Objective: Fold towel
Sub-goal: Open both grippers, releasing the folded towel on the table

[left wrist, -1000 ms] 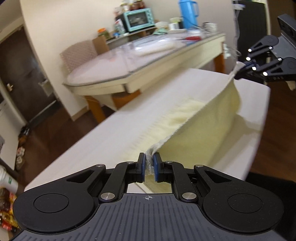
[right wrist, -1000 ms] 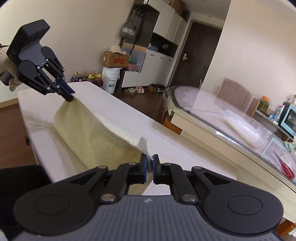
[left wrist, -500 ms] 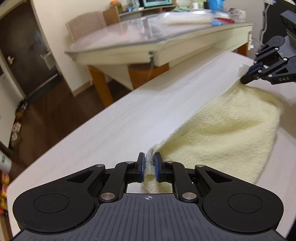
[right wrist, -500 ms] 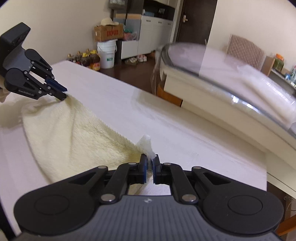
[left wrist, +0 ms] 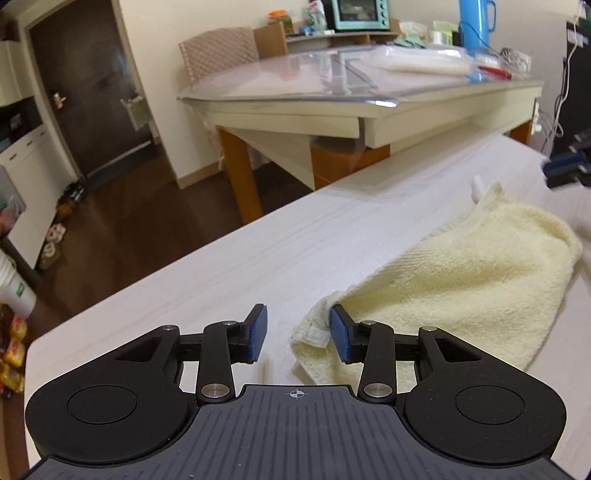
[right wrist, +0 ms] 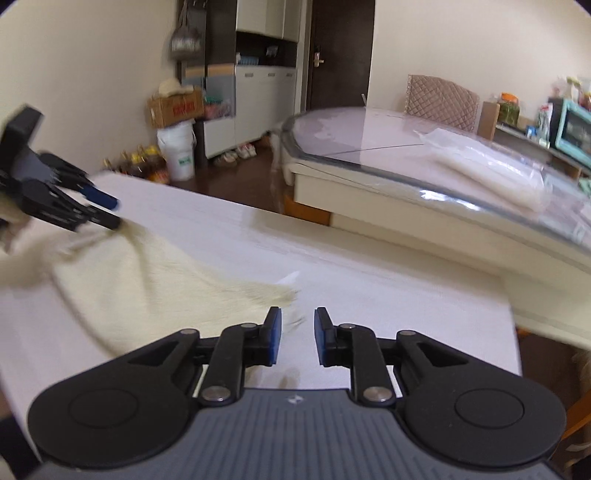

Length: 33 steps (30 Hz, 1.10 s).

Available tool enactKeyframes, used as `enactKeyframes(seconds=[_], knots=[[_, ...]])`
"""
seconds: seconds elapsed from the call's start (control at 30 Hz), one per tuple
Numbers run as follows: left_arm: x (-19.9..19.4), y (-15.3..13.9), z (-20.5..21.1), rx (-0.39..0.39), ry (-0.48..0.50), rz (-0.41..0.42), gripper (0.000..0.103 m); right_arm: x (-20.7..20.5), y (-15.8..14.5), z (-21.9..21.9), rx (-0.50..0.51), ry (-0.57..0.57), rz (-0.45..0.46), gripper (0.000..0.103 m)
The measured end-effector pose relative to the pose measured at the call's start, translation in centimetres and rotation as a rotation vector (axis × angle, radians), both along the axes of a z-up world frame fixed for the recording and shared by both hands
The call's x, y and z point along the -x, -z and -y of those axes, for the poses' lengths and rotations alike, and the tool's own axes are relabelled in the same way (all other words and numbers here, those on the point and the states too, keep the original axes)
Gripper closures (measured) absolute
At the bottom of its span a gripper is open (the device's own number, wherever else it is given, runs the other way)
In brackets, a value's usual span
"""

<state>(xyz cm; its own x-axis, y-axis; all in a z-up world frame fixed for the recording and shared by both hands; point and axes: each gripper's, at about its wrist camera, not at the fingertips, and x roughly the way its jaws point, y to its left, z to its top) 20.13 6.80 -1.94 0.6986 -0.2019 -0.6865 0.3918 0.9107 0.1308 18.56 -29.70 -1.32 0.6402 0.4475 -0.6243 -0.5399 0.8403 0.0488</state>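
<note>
A: Status? Your left tool [left wrist: 297, 338] and right tool [right wrist: 297, 341] have just been opening, releasing the towel [left wrist: 461, 280] on the bench [left wrist: 221, 280].

B: Fold laid; regrip at 3 o'clock next.

Glass-topped dining table [left wrist: 295, 92], quilted chair [left wrist: 218, 51], teal toaster oven [left wrist: 360, 13], blue jug [left wrist: 474, 22].

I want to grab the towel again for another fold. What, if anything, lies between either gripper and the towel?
Nothing visible. The towel lies on the white table, its corners right at the open left gripper and right gripper.
</note>
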Motion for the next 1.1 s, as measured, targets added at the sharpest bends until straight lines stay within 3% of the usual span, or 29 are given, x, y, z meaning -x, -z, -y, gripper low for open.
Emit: enactKeyframes(seconds=[0.23, 0.37, 0.5, 0.53, 0.57, 0.83, 0.87, 1.0, 1.1], knots=[[2.6, -1.8, 0.1, 0.020, 0.047, 0.072, 0.061, 3.5, 1.8, 0.8, -0.080, -0.010, -0.111, 0.080], [4.8, -1.8, 1.0, 0.062, 0.170, 0.046, 0.061, 3.1, 2.4, 0.7, -0.115, -0.006, -0.129, 0.080], [6.5, 0.3, 3.0, 0.038, 0.257, -0.015, 0.061, 2.4, 3.0, 0.7, -0.136, -0.023, -0.153, 0.080], [6.5, 0.9, 3.3, 0.026, 0.259, -0.030, 0.061, 2.2, 3.2, 0.7, -0.142, -0.027, -0.159, 0.082], [6.5, 1.3, 3.5, 0.019, 0.256, -0.034, 0.062, 2.1, 3.3, 0.7, -0.148, -0.032, -0.166, 0.096], [6.1, 1.9, 3.4, -0.006, 0.249, -0.056, 0.061, 2.8, 2.3, 2.3, 0.059, -0.022, -0.085, 0.096], [6.1, 1.8, 3.3, -0.002, 0.250, -0.059, 0.062, 3.0, 2.0, 2.6, 0.087, -0.005, -0.060, 0.092], [6.1, 0.2, 2.1, 0.067, 0.214, -0.020, 0.062, 3.9, 0.9, 3.0, 0.060, 0.021, -0.012, 0.087], [4.8, -0.8, 1.7, 0.061, 0.169, 0.013, 0.062, 3.9, 0.6, 1.4, 0.035, -0.009, 0.007, 0.087]])
